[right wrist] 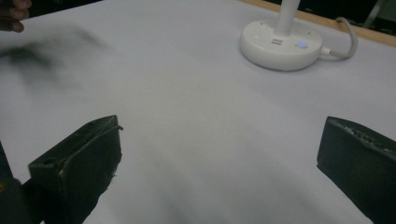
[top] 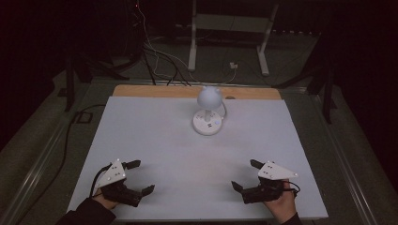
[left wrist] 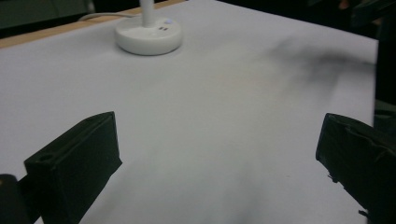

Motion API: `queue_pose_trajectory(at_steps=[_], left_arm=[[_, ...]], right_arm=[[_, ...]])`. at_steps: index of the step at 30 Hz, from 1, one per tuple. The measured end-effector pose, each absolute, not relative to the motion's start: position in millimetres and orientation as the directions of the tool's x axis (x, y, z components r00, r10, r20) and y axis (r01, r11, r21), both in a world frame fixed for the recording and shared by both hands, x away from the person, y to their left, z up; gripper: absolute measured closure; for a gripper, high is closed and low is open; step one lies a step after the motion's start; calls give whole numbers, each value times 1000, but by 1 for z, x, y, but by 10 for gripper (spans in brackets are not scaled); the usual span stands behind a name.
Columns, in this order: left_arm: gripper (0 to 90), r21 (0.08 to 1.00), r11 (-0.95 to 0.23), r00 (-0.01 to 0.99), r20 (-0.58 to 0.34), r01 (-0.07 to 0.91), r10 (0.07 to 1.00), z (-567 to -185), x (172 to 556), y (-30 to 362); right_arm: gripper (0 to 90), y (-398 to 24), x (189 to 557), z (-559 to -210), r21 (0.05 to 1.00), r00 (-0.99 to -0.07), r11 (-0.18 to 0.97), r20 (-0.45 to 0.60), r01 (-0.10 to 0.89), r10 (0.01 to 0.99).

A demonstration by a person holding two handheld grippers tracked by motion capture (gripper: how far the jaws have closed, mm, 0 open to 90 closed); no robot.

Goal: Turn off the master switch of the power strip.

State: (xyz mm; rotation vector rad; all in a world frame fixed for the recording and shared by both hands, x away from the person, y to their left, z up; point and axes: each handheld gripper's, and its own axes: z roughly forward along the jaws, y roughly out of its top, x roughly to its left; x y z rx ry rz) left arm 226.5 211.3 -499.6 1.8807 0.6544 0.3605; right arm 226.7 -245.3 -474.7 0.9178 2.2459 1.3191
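Down at the bottom of the high view, the left tool point(top: 139, 177) sits at the lower left of the frame and the right tool point(top: 244, 175) at the lower right, each held in a hand that comes in from the bottom edge. Both stand wide, with nothing between the jaws; each gripper view shows its own two black jaws far apart at the lower corners, bare white sheet between them.

Well apart from both, the white desk lamp point(top: 208, 107) stands at upper centre of the high view, near the far edge of the surface point(top: 155, 136). Its round head sits above a round base, and a white cable curls away from the base on the right side.

From the left gripper view, the lamp base point(left wrist: 148, 37) lies at the upper left of the frame, its stem rising out of the top edge. From the right gripper view, the base point(right wrist: 281, 43) lies at the upper right, a small blue light showing on its top and the cable point(right wrist: 346, 45) looping off to the right. A strip of bare wood point(top: 141, 91) shows along the far edge beyond the white sheet.
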Motion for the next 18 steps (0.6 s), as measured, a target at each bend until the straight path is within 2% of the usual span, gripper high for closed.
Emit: queue_pose_trajectory(at_steps=[18], left_arm=[[3, 921, -275, 806, -66, 277, 589, -499, 227, 212]], right_arm=[[0, -237, 245, -449, 895, -725, 331, -13, 299, 689]])
